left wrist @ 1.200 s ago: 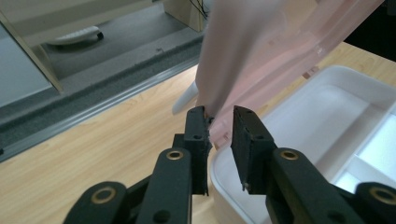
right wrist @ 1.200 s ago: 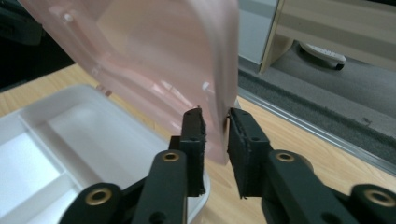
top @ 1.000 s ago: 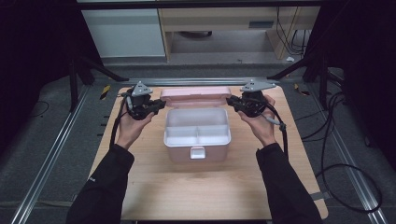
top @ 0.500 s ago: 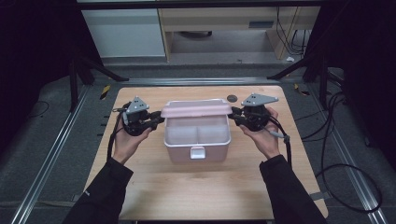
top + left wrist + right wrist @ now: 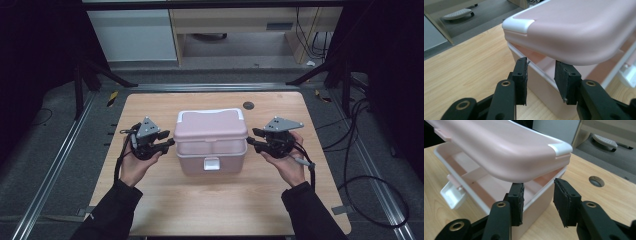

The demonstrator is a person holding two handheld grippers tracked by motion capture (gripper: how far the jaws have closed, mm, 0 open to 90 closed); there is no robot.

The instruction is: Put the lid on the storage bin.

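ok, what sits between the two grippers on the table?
In the high view, the pink plastic lidded box fills the stretch between the left gripper and the right gripper; its lid is not fully down.

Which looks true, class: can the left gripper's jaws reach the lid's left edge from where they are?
Probably yes. The left gripper sits right beside the box, jaws apart under the lid edge, which hangs slightly raised. Nothing lies between.
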